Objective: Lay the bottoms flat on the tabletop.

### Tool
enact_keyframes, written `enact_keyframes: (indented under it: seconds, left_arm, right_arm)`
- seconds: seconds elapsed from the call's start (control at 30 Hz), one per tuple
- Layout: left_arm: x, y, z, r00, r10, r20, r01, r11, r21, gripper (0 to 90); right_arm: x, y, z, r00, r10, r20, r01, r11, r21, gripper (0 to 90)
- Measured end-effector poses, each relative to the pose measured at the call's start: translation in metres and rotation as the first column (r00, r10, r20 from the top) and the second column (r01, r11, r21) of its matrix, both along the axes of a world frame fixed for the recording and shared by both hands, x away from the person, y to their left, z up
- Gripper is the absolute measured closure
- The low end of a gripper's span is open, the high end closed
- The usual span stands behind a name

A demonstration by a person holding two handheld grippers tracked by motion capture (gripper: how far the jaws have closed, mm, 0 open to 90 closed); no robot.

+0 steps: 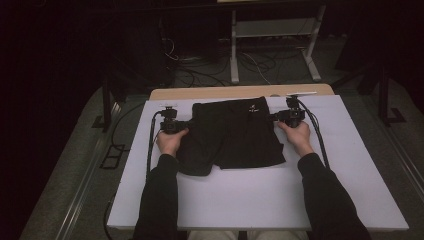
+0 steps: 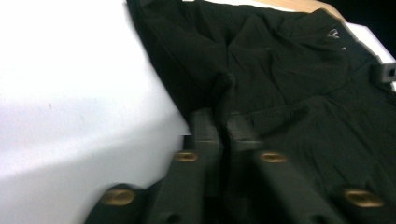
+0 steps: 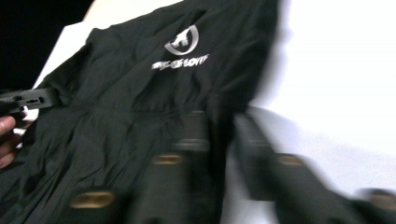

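A pair of black shorts (image 1: 232, 132) lies flat on a white board (image 1: 250, 200), its waistband at the far side. A white logo (image 3: 182, 39) marks the cloth near the waistband. My left gripper (image 1: 186, 124) sits at the shorts' left edge; in the left gripper view its jaws (image 2: 223, 128) are shut on a raised fold of the black cloth (image 2: 289, 70). My right gripper (image 1: 275, 117) is at the shorts' right edge, and in the blurred right gripper view its jaws (image 3: 220, 123) stand close together, pinching the cloth's edge. Each hand rests on the board behind its gripper.
The board lies on a wooden table (image 1: 210, 92) whose far edge shows beyond it. Bare board stretches on both sides of the shorts and in front of them. Behind the table are a metal stand (image 1: 272, 30) and floor cables (image 1: 200, 70).
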State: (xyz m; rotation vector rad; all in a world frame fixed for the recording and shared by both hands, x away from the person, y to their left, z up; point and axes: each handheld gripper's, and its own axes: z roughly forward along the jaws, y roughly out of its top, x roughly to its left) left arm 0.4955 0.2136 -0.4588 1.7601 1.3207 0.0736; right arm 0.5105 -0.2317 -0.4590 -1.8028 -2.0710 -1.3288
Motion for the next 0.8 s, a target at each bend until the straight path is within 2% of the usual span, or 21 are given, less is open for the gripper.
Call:
enact_keyframes:
  seconds: [0.03, 0.07, 0.1, 0.17, 0.2, 0.27, 0.33, 0.37, 0.43, 0.5, 0.53, 0.67, 0.73, 0.77, 0.8]
  left_arm:
    - [0.002, -0.001, 0.002, 1.0000, 0.001, -0.008, -0.001, 1.0000, 0.006, 86.8]
    - [0.006, -0.002, 0.007, 0.9999, 0.016, -0.005, -0.016, 0.9994, 0.029, 87.2]
    - [0.006, -0.002, 0.007, 0.9999, 0.016, -0.005, -0.016, 0.9994, 0.029, 87.2]
    - [0.012, -0.005, 0.015, 0.9996, 0.027, 0.008, -0.027, 0.9985, 0.048, 87.3]
    - [0.012, -0.005, 0.015, 0.9996, 0.027, 0.008, -0.027, 0.9985, 0.048, 87.3]
    - [0.017, -0.008, 0.019, 0.9997, 0.022, 0.012, -0.023, 0.9976, 0.066, 87.3]
    - [0.021, -0.014, 0.023, 0.9992, 0.015, 0.038, -0.018, 0.9958, 0.089, 87.3]
    - [0.021, -0.014, 0.023, 0.9992, 0.015, 0.038, -0.018, 0.9958, 0.089, 87.3]
    - [0.023, -0.017, 0.026, 0.9976, 0.016, 0.067, -0.023, 0.9941, 0.106, 87.3]
    - [0.025, -0.017, 0.027, 0.9967, 0.024, 0.078, -0.032, 0.9949, 0.096, 87.1]
    - [0.025, -0.017, 0.026, 0.9956, 0.044, 0.083, -0.053, 0.9922, 0.113, 87.0]
    - [0.025, -0.018, 0.025, 0.9957, 0.038, 0.084, -0.047, 0.9927, 0.111, 86.2]
    - [0.024, -0.019, 0.025, 0.9971, 0.026, 0.072, -0.033, 0.9943, 0.102, 85.1]
    - [0.023, -0.020, 0.025, 0.9976, 0.025, 0.065, -0.032, 0.9939, 0.105, 75.6]
    - [0.023, -0.019, 0.025, 0.9979, 0.030, 0.057, -0.036, 0.9943, 0.100, 75.6]
  right_arm:
    - [0.002, -0.001, 0.002, 0.9999, -0.009, -0.003, 0.009, 1.000, -0.008, 87.8]
    - [0.007, -0.002, 0.009, 0.9997, -0.025, -0.007, 0.025, 0.999, -0.025, 88.0]
    - [0.007, -0.002, 0.009, 0.9997, -0.025, -0.007, 0.025, 0.999, -0.025, 88.0]
    - [0.015, -0.002, 0.020, 0.9995, -0.032, 0.002, 0.032, 0.997, -0.070, 88.2]
    - [0.015, -0.002, 0.020, 0.9995, -0.032, 0.002, 0.032, 0.997, -0.070, 88.2]
    - [0.019, 0.000, 0.027, 0.9992, -0.039, 0.008, 0.040, 0.994, -0.100, 88.2]
    - [0.023, 0.002, 0.032, 0.9989, -0.046, 0.011, 0.047, 0.989, -0.142, 88.2]
    - [0.023, 0.002, 0.032, 0.9989, -0.046, 0.011, 0.047, 0.989, -0.142, 88.2]
    - [0.024, 0.004, 0.034, 0.9987, -0.047, 0.021, 0.050, 0.985, -0.165, 88.2]
    - [0.023, 0.003, 0.034, 0.9976, -0.060, 0.034, 0.065, 0.982, -0.177, 88.2]
    - [0.023, 0.003, 0.034, 0.9972, -0.066, 0.036, 0.071, 0.981, -0.182, 88.2]
    - [0.023, 0.003, 0.032, 0.9960, -0.072, 0.052, 0.081, 0.979, -0.187, 88.1]
    - [0.023, 0.004, 0.030, 0.9958, -0.072, 0.058, 0.081, 0.979, -0.186, 88.0]
    - [0.022, 0.005, 0.028, 0.9961, -0.071, 0.052, 0.078, 0.984, -0.159, 86.9]
    - [0.022, 0.005, 0.028, 0.9961, -0.071, 0.052, 0.078, 0.984, -0.159, 86.9]
